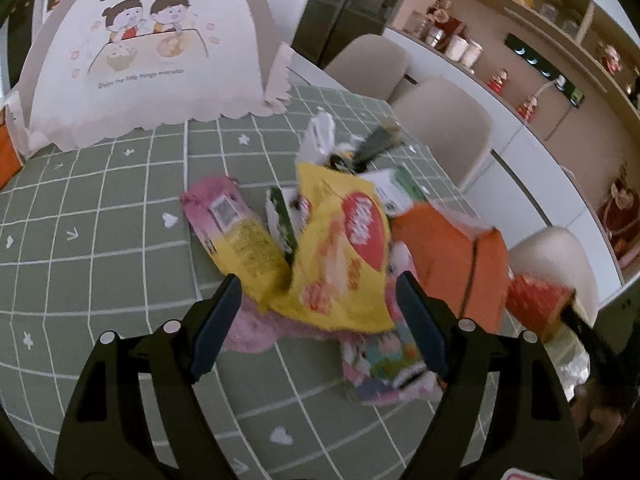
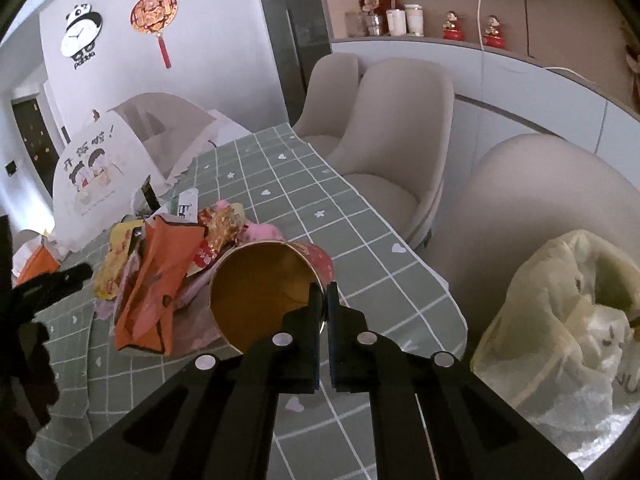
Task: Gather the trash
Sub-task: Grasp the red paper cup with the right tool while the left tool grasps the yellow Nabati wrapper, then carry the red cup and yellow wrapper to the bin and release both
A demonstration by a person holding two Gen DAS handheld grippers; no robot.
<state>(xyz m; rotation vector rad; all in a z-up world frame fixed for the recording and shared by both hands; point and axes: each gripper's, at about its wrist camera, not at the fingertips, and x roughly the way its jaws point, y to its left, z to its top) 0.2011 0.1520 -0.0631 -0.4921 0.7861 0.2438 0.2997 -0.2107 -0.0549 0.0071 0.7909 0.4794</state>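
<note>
1. Containers first: the right tool (image 2: 324, 300) is clamped on the rim of a paper cup (image 2: 264, 292), red print outside, gold-brown inside. From what the right wrist view shows of its inside, nothing is in it. Off the counter's edge to the right there's a pale plastic bag (image 2: 560, 312) hanging open, with crumpled white stuff in it; can't tell what exactly.
2. The cup is tipped over on its side, mouth facing the camera, long axis running away toward the pile of wrappers. One finger is inside the rim, the other outside, pinching the wall.
3. The left tool (image 1: 318, 312) is spread wide with a yellow snack bag (image 1: 340, 248) between its fingers. The pads don't press on it, so it's not gripped.
4. The rest of the trash sits in a heap in the middle of the green checked counter (image 1: 100, 220): a pink and yellow wrapper (image 1: 236, 232), an orange packet (image 1: 452, 256), a pink cartoon packet (image 1: 384, 364) under the yellow bag, and some green and white bits behind.
5. Around it: a folding food cover (image 1: 152, 52) with cartoon kids stands at the far end of the counter, and beige chairs (image 2: 392, 148) line the right side. The heap sits right against the cup's far end.
</note>
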